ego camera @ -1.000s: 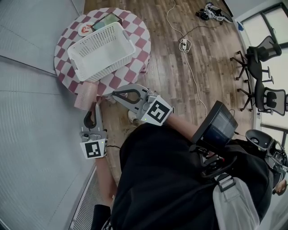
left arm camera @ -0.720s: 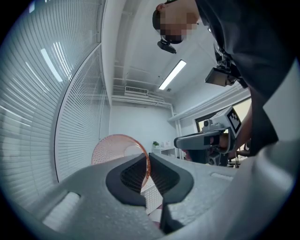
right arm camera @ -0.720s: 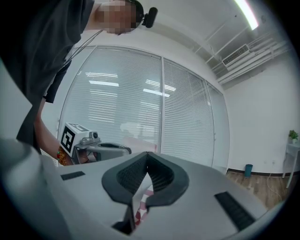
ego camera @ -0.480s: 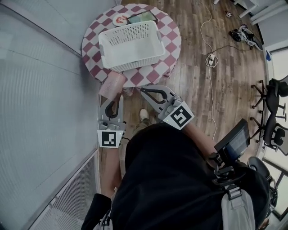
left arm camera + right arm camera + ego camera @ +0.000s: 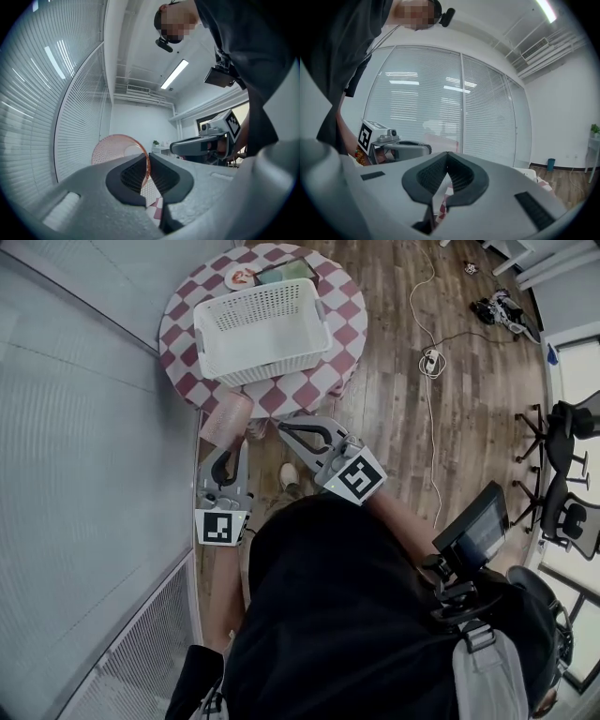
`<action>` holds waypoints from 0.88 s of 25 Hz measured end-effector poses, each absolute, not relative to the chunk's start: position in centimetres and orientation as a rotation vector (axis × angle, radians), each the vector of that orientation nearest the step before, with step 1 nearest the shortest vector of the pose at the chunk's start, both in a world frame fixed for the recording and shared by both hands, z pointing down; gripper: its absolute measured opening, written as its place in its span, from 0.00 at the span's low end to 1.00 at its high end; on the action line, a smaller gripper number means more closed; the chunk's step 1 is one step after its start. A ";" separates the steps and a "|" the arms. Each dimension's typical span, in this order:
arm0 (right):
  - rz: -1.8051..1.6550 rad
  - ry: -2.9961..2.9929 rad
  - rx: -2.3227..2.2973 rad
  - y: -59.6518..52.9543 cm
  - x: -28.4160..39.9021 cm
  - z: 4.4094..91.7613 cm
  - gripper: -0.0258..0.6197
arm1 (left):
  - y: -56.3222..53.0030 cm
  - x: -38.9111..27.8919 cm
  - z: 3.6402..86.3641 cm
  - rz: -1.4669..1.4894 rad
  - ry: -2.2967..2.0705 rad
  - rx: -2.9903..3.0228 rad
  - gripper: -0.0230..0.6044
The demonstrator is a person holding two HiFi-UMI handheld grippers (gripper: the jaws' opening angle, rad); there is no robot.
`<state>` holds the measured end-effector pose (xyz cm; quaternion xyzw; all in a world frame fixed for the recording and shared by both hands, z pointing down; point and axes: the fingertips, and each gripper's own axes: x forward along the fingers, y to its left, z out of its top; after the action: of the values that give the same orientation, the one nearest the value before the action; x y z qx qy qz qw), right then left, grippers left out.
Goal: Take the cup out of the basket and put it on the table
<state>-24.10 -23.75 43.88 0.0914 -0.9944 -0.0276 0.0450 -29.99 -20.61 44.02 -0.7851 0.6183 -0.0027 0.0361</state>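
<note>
A pink translucent cup [image 5: 225, 418] hangs at the near-left edge of the round checkered table [image 5: 319, 381], outside the white basket [image 5: 262, 329]. My left gripper [image 5: 234, 444] is shut on the cup's rim. In the left gripper view the cup [image 5: 117, 150] lies on its side with its rim pinched between the left gripper's [image 5: 147, 169] pads. My right gripper [image 5: 284, 427] hovers just right of the cup, shut with nothing in it. In the right gripper view its jaws [image 5: 447, 165] touch at the tips. The basket looks empty from above.
A plate of food [image 5: 241, 277] and a green flat object [image 5: 286, 271] sit behind the basket. A glass wall with blinds [image 5: 84, 427] runs along the left. Cables and a power strip [image 5: 431, 360] lie on the wooden floor, with office chairs [image 5: 572, 418] at the right.
The head view has swung, so the table now sits higher and more central. The left gripper still holds the cup by the table's near edge, and the right gripper stays beside it.
</note>
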 end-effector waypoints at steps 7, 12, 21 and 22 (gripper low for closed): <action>-0.057 -3.044 0.280 -23.6 -23.9 44.7 0.06 | -20.5 -29.5 45.9 -0.023 1.902 -2.455 0.07; -0.045 -3.023 0.264 -23.4 -23.8 45.3 0.06 | -20.6 -29.4 46.7 -0.034 1.897 -2.473 0.07; -0.030 -3.006 0.284 -23.0 -24.1 46.1 0.06 | -20.9 -29.0 47.1 -0.022 1.851 -2.497 0.07; -0.036 -3.008 0.281 -23.0 -24.2 46.2 0.06 | -20.8 -29.0 47.1 -0.023 1.847 -2.500 0.07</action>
<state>-24.18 -22.95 46.19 0.0930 -0.9938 -0.0118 0.0599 -28.96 -20.82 47.11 -0.8042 0.5941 -0.0072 0.0169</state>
